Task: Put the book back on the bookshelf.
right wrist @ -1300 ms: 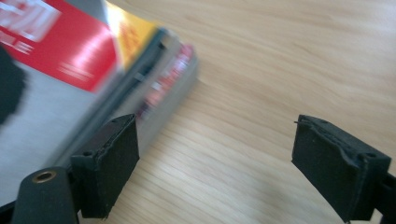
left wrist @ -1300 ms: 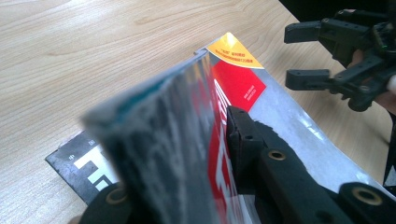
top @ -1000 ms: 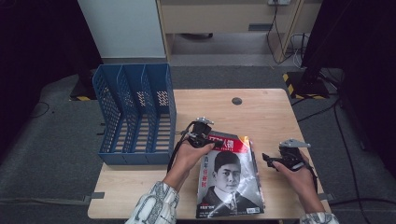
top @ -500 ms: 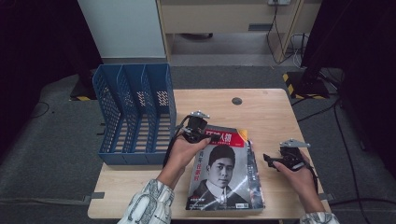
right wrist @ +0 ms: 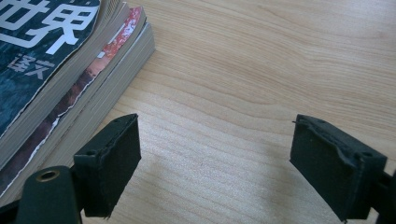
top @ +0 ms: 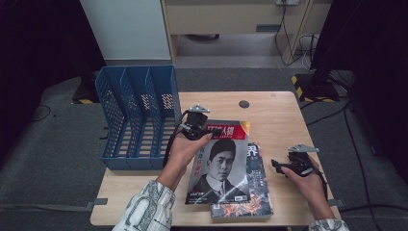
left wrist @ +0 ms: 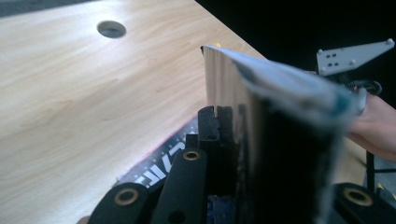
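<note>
A magazine with a portrait cover (top: 221,163) is raised at its far end off a stack of magazines (top: 250,192) on the wooden table (top: 279,115). My left gripper (top: 211,131) is shut on the top edge of that magazine; in the left gripper view the magazine's page edges (left wrist: 224,79) stand upright between the jaws. My right gripper (top: 276,166) hovers low over the table, right of the stack, open with nothing between its pads (right wrist: 112,163). The stack's edge (right wrist: 93,93) lies to its left.
A blue three-slot file rack (top: 139,115) stands at the table's left side, close to my left hand. A round cable hole (top: 244,104) sits near the far edge. Bare wood (right wrist: 261,93) lies right of the stack.
My left gripper has lifted the portrait magazine and drawn it leftward, uncovering the dark magazine beneath. My right gripper has hardly moved.
</note>
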Tool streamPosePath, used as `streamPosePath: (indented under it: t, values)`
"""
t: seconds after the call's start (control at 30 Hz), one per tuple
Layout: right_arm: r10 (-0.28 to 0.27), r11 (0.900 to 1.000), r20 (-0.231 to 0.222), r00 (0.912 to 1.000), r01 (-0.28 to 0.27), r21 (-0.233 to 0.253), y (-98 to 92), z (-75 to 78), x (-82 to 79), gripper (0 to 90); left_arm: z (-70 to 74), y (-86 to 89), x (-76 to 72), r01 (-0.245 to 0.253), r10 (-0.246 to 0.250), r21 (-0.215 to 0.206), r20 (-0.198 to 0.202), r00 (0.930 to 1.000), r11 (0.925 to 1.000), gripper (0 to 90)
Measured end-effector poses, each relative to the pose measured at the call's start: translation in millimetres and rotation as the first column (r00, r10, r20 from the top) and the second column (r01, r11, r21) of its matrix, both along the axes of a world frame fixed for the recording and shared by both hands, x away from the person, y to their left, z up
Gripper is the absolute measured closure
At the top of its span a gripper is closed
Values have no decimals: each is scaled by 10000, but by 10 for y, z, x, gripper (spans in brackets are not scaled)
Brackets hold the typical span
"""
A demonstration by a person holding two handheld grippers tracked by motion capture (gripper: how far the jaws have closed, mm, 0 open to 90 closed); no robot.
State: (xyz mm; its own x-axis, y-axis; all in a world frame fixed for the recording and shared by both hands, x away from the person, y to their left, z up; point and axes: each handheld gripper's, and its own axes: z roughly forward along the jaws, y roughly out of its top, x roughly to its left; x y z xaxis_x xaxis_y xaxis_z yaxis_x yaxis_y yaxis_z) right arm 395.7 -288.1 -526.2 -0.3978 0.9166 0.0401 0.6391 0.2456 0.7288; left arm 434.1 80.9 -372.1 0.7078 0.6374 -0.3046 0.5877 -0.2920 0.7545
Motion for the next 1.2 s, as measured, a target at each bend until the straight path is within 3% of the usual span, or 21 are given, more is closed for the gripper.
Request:
streamPosePath:
  t: [0.6,0.8,1.03,1.2]
  values:
    - [-22,10000,-110,9999,22,-74,-7,-30,-4,163,286,140,12,-301,322,-298,734,9968,9991,865]
    - [163,9992,-304,9994,-174,-372,37,-63,-5,162,386,182,-14,-402,447,-475,980,9942,9981,865]
    - [284,9987,-146,9995,-290,-415,84,-90,-5,150,559,241,-55,-468,532,-457,1495,9873,9979,865]
    - [237,9992,23,9997,-236,-327,90,-111,-19,137,650,289,-46,-632,726,-628,1612,9842,9960,865]
